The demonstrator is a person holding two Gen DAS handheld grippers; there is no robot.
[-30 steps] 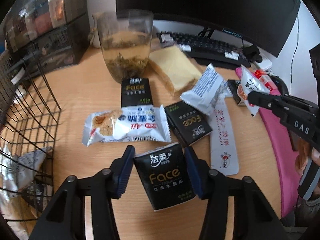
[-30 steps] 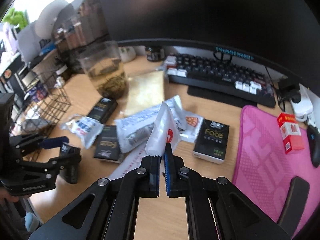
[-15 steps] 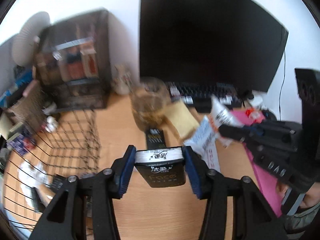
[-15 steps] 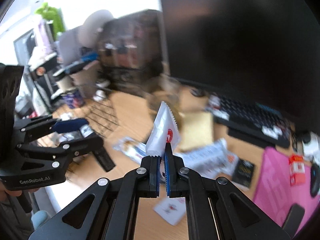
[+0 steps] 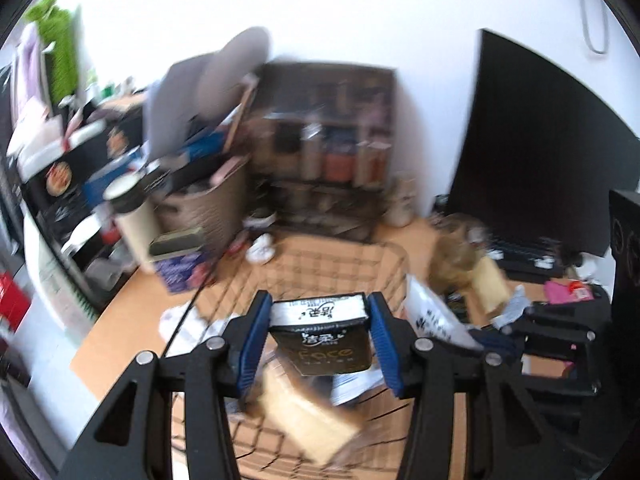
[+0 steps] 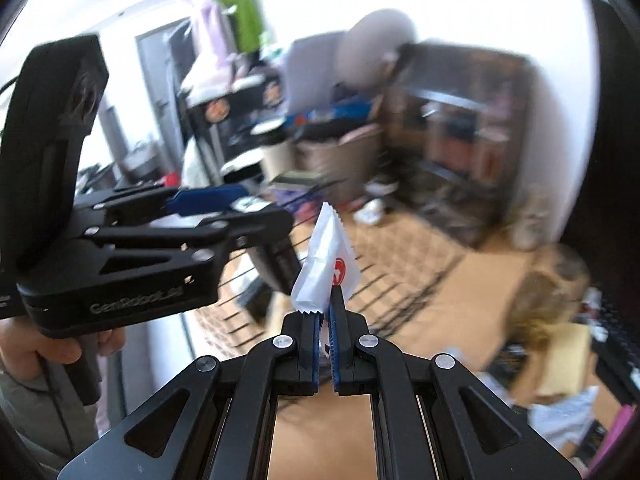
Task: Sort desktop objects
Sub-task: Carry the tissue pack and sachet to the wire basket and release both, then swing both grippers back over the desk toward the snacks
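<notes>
My left gripper (image 5: pixel 318 320) is shut on a black tissue pack (image 5: pixel 320 336) marked "Face" and holds it in the air above the black wire basket (image 5: pixel 340 264). My right gripper (image 6: pixel 325 312) is shut on a white sachet (image 6: pixel 326 268) with a red logo, held upright in the air near the basket (image 6: pixel 400 264). The left gripper also shows in the right wrist view (image 6: pixel 224 208), to the left of the sachet. The sachet also shows in the left wrist view (image 5: pixel 436 316), at the basket's right side.
Packets lie in the basket (image 5: pixel 308 420). A glass of tea (image 5: pixel 456 256), a yellow pack (image 5: pixel 488 284) and more packets sit on the wooden desk to the right. A black monitor (image 5: pixel 540 152), drawer unit (image 5: pixel 332 160) and clutter stand behind.
Both grippers swung left from the desk's middle toward the wire basket, carrying the tissue pack and the sachet. The left gripper lifted the pack off the desk.
</notes>
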